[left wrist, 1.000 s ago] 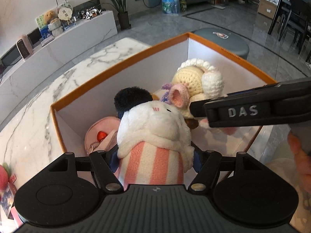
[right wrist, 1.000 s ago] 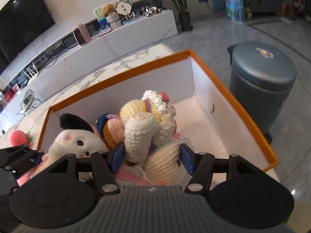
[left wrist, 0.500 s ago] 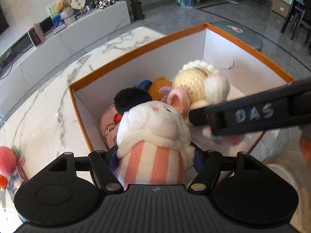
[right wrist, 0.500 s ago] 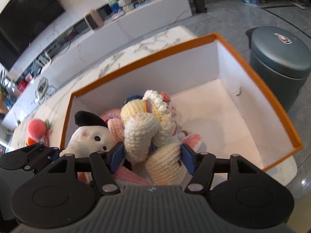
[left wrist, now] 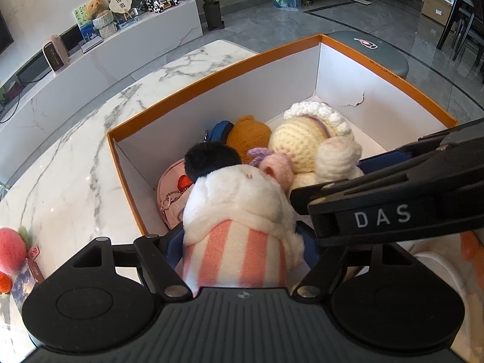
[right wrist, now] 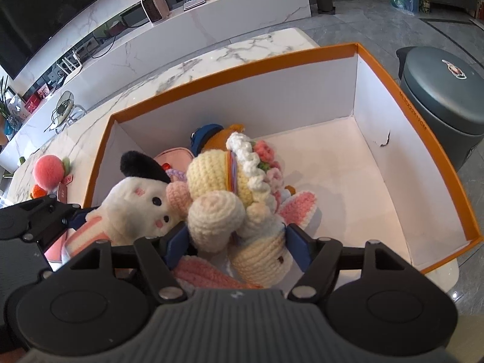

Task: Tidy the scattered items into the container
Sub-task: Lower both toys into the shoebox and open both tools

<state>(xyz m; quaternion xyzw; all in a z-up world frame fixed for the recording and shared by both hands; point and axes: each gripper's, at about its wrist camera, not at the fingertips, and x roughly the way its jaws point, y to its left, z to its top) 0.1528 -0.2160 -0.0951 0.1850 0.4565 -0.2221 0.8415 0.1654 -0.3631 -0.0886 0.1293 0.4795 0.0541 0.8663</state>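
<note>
An orange-rimmed white box stands on a marble table. My left gripper is shut on a white plush with a pink-striped body and a black ear, held over the box's near left side. My right gripper is shut on a cream crochet doll with a white frilled bonnet, held over the box beside the plush. In the box lie a pink pouch and a brown bear with a blue part.
A pink peach plush with a tag lies on the marble table left of the box. A grey lidded bin stands on the floor to the right. A long white TV bench runs behind.
Both grippers have drawn back and risen with their toys still held. More of the box's inside and the table to its left shows now.
</note>
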